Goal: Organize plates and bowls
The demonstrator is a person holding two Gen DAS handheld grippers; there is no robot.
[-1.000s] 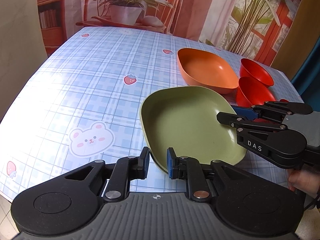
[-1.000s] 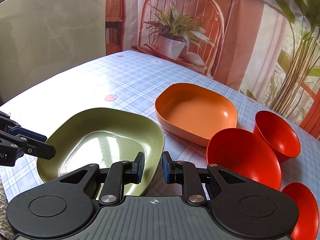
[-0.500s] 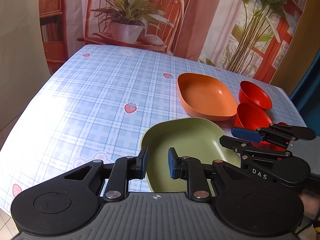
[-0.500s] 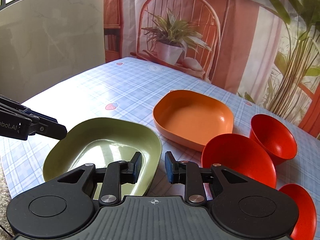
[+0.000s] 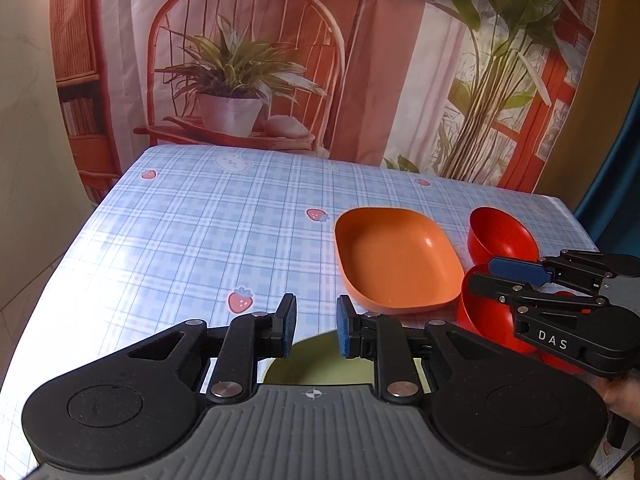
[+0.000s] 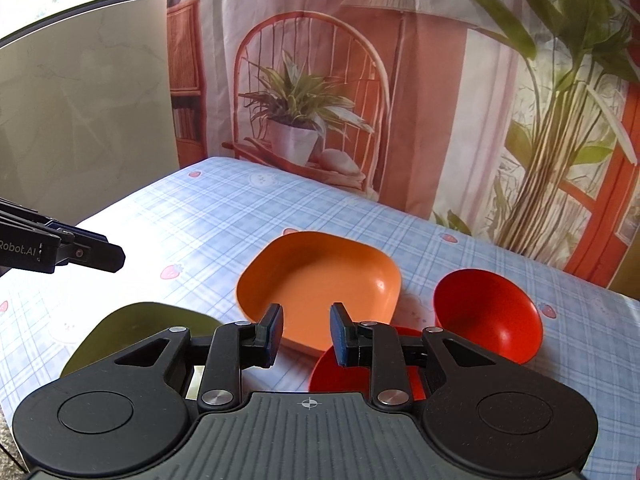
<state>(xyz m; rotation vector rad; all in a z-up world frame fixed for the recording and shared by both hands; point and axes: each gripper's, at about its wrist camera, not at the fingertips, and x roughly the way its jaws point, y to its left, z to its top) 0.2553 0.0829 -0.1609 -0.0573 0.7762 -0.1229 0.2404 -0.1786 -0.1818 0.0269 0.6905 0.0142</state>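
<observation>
Nothing is stacked yet: the green plate (image 6: 132, 320) lies nearest, the orange plate (image 6: 320, 284) beyond it, red bowls (image 6: 488, 312) to the right, all separate; left gripper (image 5: 316, 326) and right gripper (image 6: 306, 334) hover slightly parted, empty; all sorting remains.

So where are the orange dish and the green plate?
orange dish (image 6: 320, 280), right wrist view, on its inner floor.
green plate (image 5: 320, 364), left wrist view, on the sliver showing between the tool's fingers.

Checked tablecloth (image 5: 192, 240); printed plant backdrop (image 6: 304, 100) behind.
</observation>
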